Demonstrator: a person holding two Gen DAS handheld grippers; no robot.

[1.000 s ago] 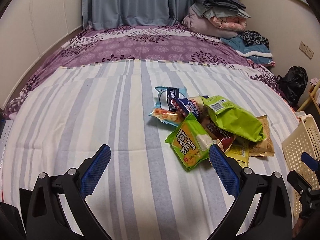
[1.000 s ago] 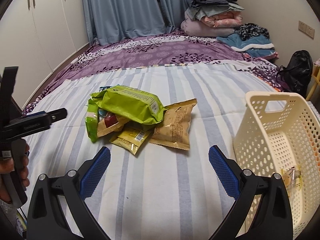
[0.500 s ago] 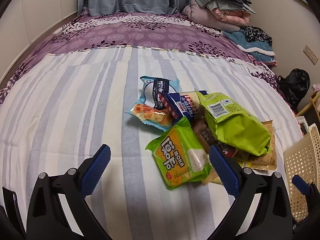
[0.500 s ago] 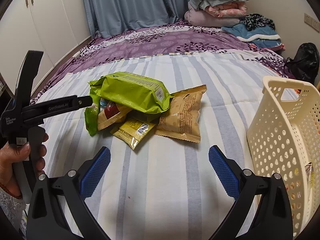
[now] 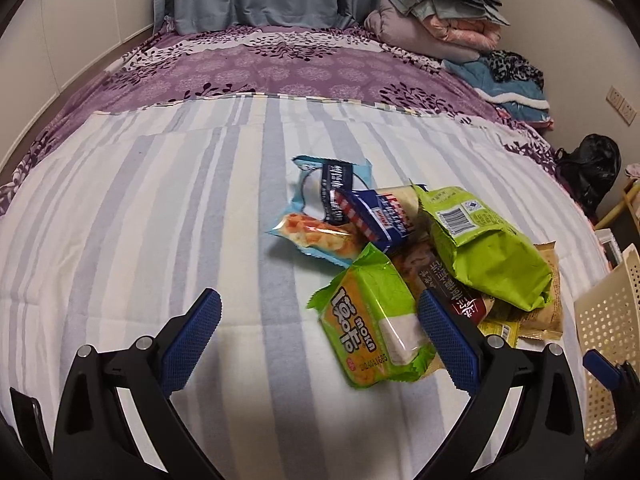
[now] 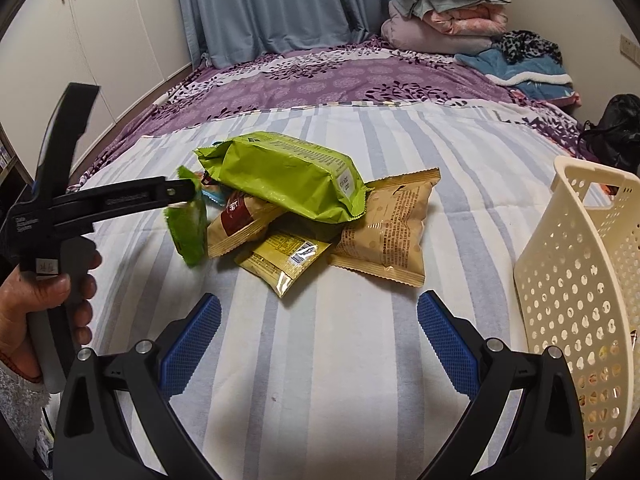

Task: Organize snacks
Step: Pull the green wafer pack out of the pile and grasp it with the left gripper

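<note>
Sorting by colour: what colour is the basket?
Cream, with round holes; the basket shows best in the right wrist view.

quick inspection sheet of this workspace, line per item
surface: striped bedsheet over a purple floral cover
job's things: snack packets in one overlapping pile, large green bag on top, gold packet beside it; cream perforated basket at the right
clutter: folded bedding, black bag
grippers: left gripper open around the green moka packet; right gripper open, bare
cables: nothing seen
surroundings: blue curtains, white cupboards
</note>
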